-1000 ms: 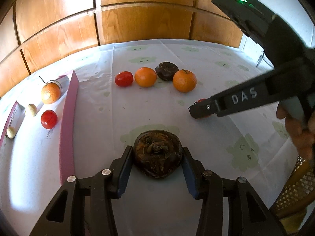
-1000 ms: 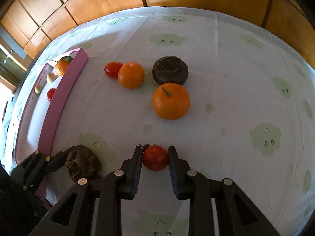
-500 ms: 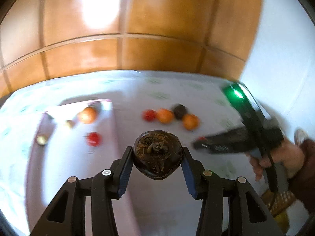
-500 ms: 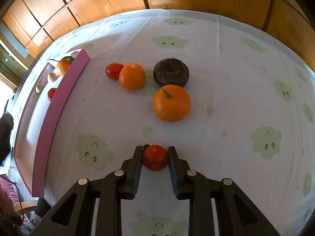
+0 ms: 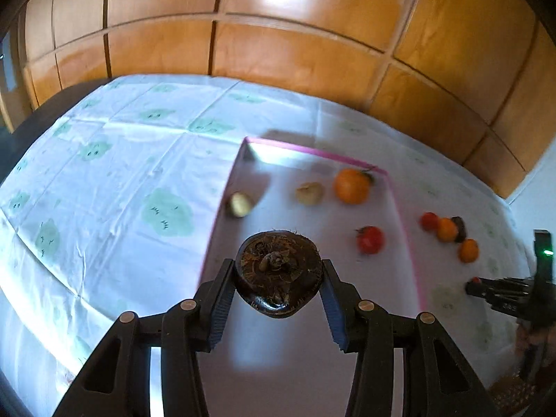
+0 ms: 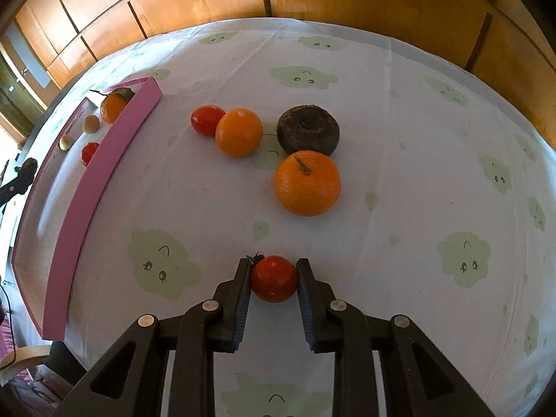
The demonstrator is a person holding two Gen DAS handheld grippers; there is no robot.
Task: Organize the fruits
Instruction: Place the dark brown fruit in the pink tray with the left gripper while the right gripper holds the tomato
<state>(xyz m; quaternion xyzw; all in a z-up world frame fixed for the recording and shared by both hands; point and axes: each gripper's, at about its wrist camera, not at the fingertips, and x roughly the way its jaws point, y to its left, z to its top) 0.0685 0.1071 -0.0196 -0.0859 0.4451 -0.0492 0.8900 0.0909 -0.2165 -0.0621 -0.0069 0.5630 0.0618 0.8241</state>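
Left gripper (image 5: pixel 278 278) clamped on a dark brown, flattened round fruit with a fibrous top (image 5: pixel 278 272), held above the white floor of the pink-rimmed tray (image 5: pixel 403 215).

In the tray: a red tomato (image 5: pixel 370 239) at 2 o'clock of the held fruit, an orange with a green leaf (image 5: pixel 351 186) at 1, two small beige fruits (image 5: pixel 308 193) near 12.

Right gripper (image 6: pixel 274 279) clamped on a small red tomato with a stem (image 6: pixel 274 279), low over the table's white cloth with green cloud faces (image 6: pixel 417 139).

Loose fruit at its 12 o'clock: large orange (image 6: pixel 307 183), dark brown fruit (image 6: pixel 308 134), smaller orange (image 6: pixel 238 132) and red tomato (image 6: pixel 207 120) touching each other.
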